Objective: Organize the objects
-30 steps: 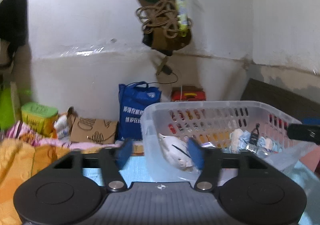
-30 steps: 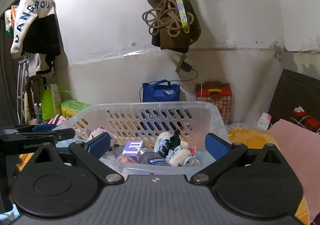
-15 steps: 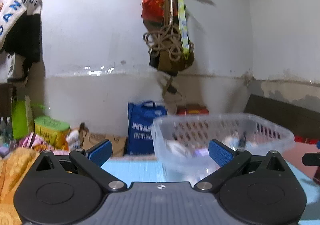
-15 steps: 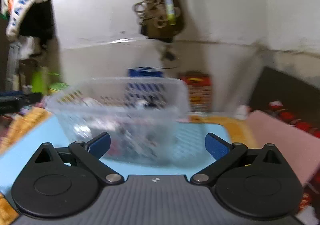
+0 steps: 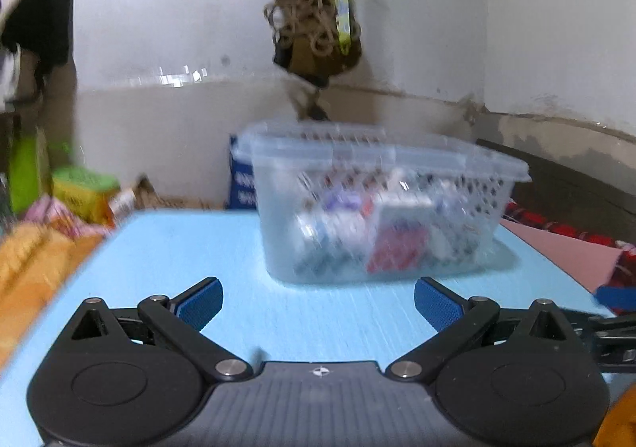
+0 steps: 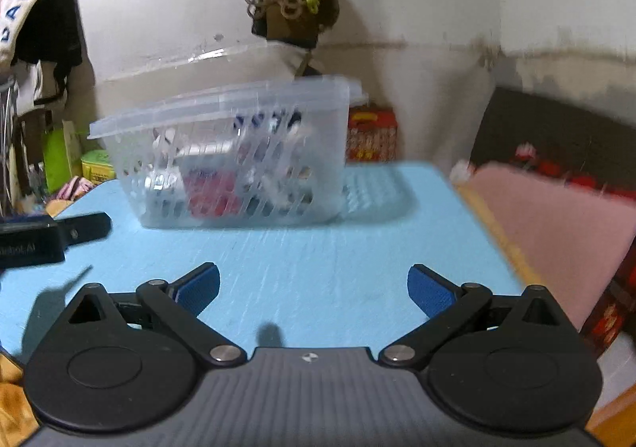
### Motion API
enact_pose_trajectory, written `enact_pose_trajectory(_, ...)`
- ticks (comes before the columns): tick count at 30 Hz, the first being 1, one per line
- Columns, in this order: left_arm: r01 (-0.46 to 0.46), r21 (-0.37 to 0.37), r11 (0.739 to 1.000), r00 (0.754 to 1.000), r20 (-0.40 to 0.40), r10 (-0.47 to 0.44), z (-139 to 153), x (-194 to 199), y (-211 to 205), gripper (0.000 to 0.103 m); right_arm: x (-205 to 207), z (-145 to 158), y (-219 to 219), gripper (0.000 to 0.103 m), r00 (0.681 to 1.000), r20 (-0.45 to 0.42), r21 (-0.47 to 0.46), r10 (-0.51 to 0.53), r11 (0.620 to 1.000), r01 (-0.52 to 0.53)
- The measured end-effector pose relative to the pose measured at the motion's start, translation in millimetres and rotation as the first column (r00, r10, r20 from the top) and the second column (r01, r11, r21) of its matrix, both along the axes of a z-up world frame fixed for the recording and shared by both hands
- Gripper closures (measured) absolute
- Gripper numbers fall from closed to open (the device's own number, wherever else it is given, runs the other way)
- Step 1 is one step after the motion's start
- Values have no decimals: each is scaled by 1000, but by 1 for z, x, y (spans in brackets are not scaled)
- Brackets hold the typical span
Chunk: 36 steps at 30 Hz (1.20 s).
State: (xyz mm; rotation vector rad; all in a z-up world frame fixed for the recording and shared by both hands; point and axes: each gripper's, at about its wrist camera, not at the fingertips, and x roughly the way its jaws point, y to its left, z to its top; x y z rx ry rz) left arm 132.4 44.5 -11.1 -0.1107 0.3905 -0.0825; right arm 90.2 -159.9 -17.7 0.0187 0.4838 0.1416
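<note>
Clear plastic basket (image 5: 381, 204) sits on the blue table (image 5: 179, 248), ahead of both grippers and apart from them. The left gripper (image 5: 318, 304) and right gripper (image 6: 314, 288) both gape wide, holding nothing.

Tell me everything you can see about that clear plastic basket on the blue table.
The basket is a translucent, colourless plastic tub with a flared rim and slotted side walls. It stands upright on the light blue table, towards the far edge, apart from both grippers. Small packets and other items fill it, one red, but blur hides what they are. Nothing grips it.
</note>
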Motion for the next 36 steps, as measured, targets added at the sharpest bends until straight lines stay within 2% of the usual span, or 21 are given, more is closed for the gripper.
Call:
enact_pose_trajectory(2, 17, -15, 1000, 1000, -11, -17, -4, -2, 2, 0, -2, -5, 4, 0, 1000, -13, 3, 14, 1000, -14)
enact_pose_trajectory(4, 7, 10, 1000, 1000, -6, -7, 1, -1, 2, 0, -1, 1, 8, 0, 1000, 18, -26, 3, 1000, -2)
enact_pose_trajectory(7, 1, 26, 1000, 1000, 10, -1, 20, 7, 2, 0, 1, 25, 6, 0, 996, 87, -41, -16, 999, 19)
enact_pose_trajectory(12, 8, 40, 999, 999, 32, -10, 53, 25, -1, 0, 31, 70, -3, 0, 997, 69, -4, -34, 999, 34)
enact_pose_trajectory(16, -3, 63, 998, 998, 56, 0, 83, 40, -5, 0, 48, 104, 0, 0, 993, 113, 1, -42, 999, 43)
enact_pose_trajectory(19, -9, 83, 996, 999, 47, 5, 101, 52, -9, 0, 57, 120, 13, 0, 988, 149, -69, -31, 997, 42)
enact_pose_trajectory(24, -3, 96, 995, 1000, -4, 3, 113, 69, -10, 0, 75, 128, 25, 0, 993, 113, -136, -17, 990, 32)
enact_pose_trajectory(31, -23, 100, 995, 1000, -7, 24, 116, 67, -5, 0, 76, 129, 15, 0, 996, 80, -82, -27, 996, 34)
enact_pose_trajectory(36, -35, 103, 994, 999, -5, 35, 119, 65, -1, 0, 74, 128, 17, 0, 997, 69, -105, -27, 994, 34)
